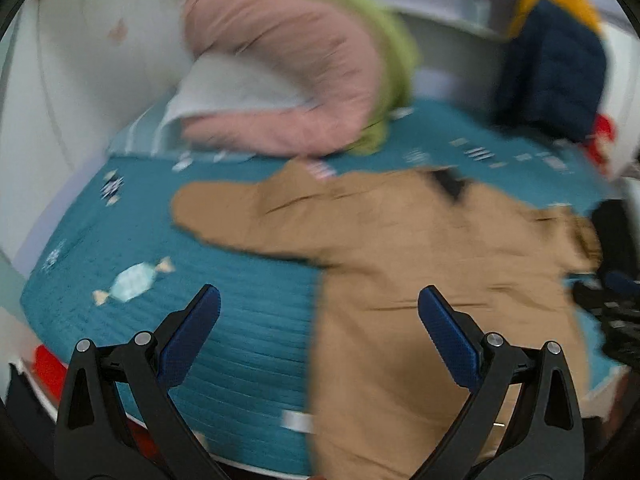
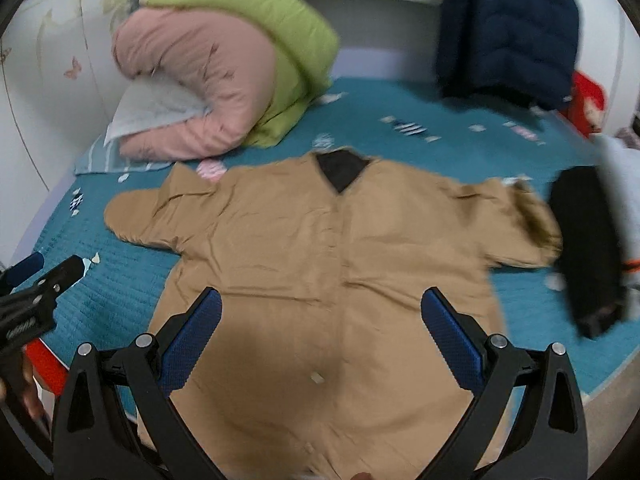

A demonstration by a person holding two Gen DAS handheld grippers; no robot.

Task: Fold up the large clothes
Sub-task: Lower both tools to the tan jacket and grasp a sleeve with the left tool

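A large tan jacket lies spread flat, front up, on a teal bed cover, both sleeves out to the sides and a black lining at the neck. It also shows in the left wrist view. My right gripper is open and empty above the jacket's lower middle. My left gripper is open and empty above the jacket's left hem edge and the bare cover. The left gripper also shows at the left edge of the right wrist view, and the right gripper at the right edge of the left wrist view.
A rolled pink and green quilt lies at the back left of the bed. A navy puffer jacket hangs at the back right. A black garment lies by the right sleeve. A white wall borders the left side.
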